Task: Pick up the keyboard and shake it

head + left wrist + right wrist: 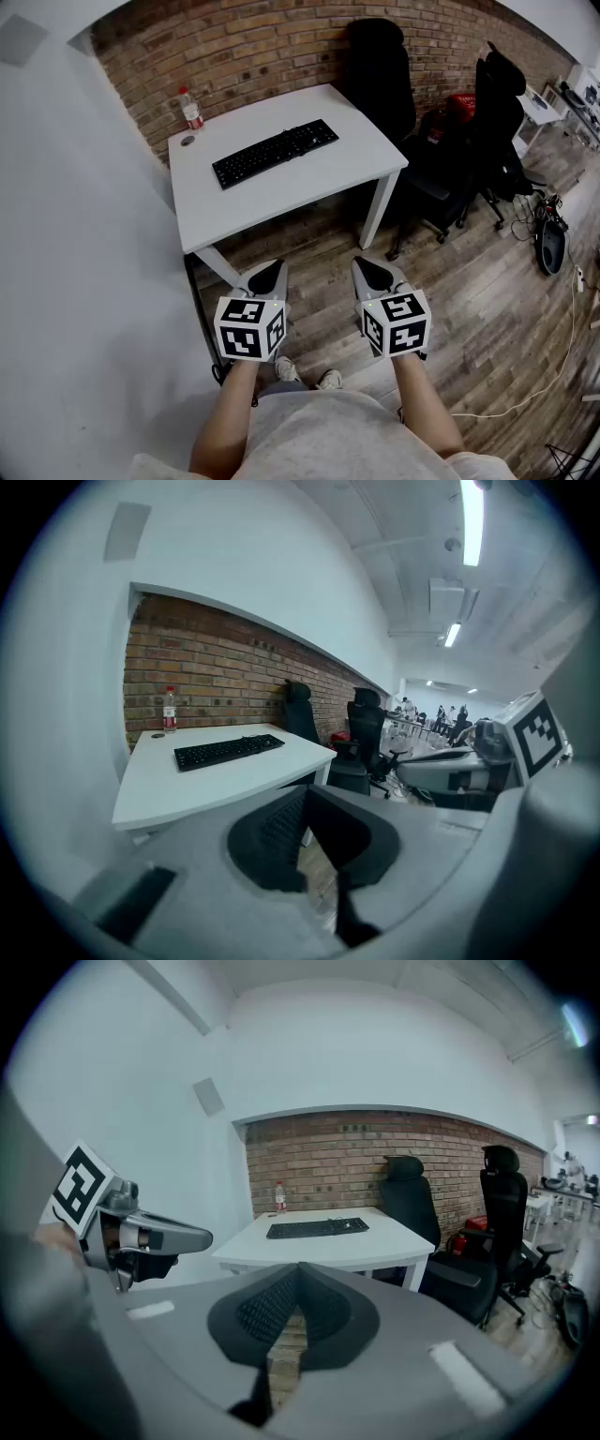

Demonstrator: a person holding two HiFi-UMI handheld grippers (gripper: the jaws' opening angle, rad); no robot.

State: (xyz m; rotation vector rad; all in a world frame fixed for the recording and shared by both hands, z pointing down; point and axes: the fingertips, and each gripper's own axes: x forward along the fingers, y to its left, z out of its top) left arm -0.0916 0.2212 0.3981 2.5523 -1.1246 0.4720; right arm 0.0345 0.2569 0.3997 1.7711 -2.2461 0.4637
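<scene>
A black keyboard (275,152) lies flat on the white table (281,192), slanted, towards the brick wall. It also shows in the left gripper view as the keyboard (228,751) and in the right gripper view as the keyboard (317,1228). My left gripper (267,274) and right gripper (373,271) are held side by side over the wooden floor, short of the table's near edge. Both are shut with nothing between the jaws. In its own view the left gripper (302,803) has its dark pads together, and so does the right gripper (298,1279).
A water bottle (191,110) and a small round cap (187,141) stand at the table's far left corner. Two black office chairs (424,141) and a red bag (461,103) stand to the table's right. Cables and a dark object (551,246) lie on the floor farther right. A white wall runs along the left.
</scene>
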